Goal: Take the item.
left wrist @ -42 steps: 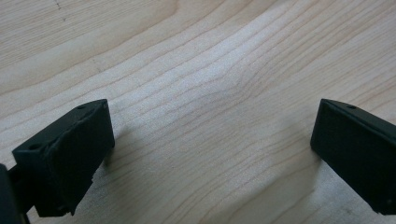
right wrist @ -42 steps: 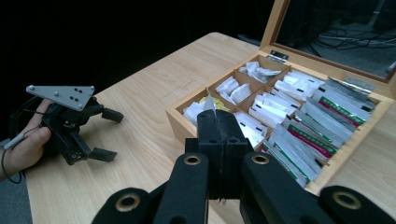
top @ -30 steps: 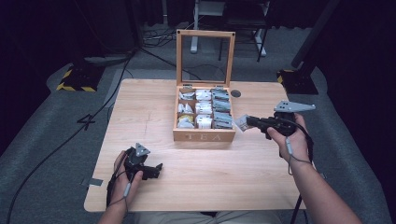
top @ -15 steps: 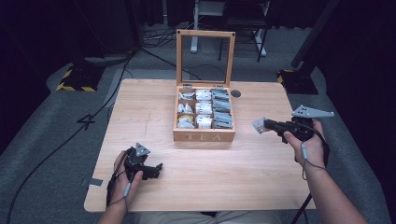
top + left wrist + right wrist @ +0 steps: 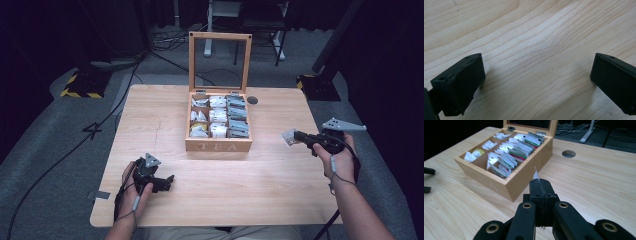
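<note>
Right gripper (image 5: 296, 136) held above the tabletop (image 5: 280, 185) to the right of the tea box (image 5: 218, 146), well apart from it, jaws pressed together on a tea bag (image 5: 288, 137). In the right gripper view, just a thin white corner of the bag (image 5: 535, 174) poking out past the closed jaw tips. Box open, lid (image 5: 220, 36) standing upright at the back, compartments packed with upright bags (image 5: 512, 153); front left one holding a yellowish packet (image 5: 479, 151).

Left gripper (image 5: 161, 183) resting low near the front left of the tabletop, jaws wide apart with nothing between them, bare wood grain (image 5: 536, 62) beneath.

Main risk, by the look of it: a slim hold on a light paper sachet. Could slip or swivel out with any quick swing or a loosened squeeze, then flutter down anywhere, maybe off the right edge. Could crumple or tear under too hard a squeeze. If lowered flat, might stick to the jaws rather than drop cleanly. Also a round hole (image 5: 568, 153) in the tabletop beyond the box, worth avoiding when setting down.
</note>
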`<state>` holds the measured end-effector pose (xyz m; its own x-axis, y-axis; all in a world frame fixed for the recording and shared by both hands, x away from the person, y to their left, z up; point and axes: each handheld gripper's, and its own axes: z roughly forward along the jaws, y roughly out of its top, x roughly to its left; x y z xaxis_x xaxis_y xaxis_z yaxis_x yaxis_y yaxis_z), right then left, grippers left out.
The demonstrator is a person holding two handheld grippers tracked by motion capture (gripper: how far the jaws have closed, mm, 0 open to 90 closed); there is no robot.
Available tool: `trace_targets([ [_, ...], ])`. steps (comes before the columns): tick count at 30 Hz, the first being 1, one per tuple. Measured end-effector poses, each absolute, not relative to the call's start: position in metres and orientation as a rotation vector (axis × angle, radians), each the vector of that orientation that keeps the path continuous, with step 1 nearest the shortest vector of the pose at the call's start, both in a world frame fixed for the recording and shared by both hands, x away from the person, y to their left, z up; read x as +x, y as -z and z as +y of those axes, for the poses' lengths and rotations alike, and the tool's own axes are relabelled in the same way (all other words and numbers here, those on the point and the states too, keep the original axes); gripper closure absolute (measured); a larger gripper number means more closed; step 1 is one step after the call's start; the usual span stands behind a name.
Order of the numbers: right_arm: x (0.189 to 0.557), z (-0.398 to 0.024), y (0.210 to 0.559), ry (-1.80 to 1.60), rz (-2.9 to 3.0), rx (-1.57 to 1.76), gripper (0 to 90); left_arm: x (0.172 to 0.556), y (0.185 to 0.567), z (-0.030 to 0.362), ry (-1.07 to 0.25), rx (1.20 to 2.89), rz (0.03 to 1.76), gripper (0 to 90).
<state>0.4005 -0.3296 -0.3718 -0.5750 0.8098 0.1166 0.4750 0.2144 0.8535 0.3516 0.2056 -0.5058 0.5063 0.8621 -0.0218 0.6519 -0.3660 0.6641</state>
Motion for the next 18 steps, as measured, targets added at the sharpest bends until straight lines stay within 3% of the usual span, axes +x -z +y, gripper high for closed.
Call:
trace_targets([
  [18,0.410,-0.340,0.431,-1.174,2.203,1.336,90.0,0.352,0.506,0.206,-0.442,2.133,1.234,0.0],
])
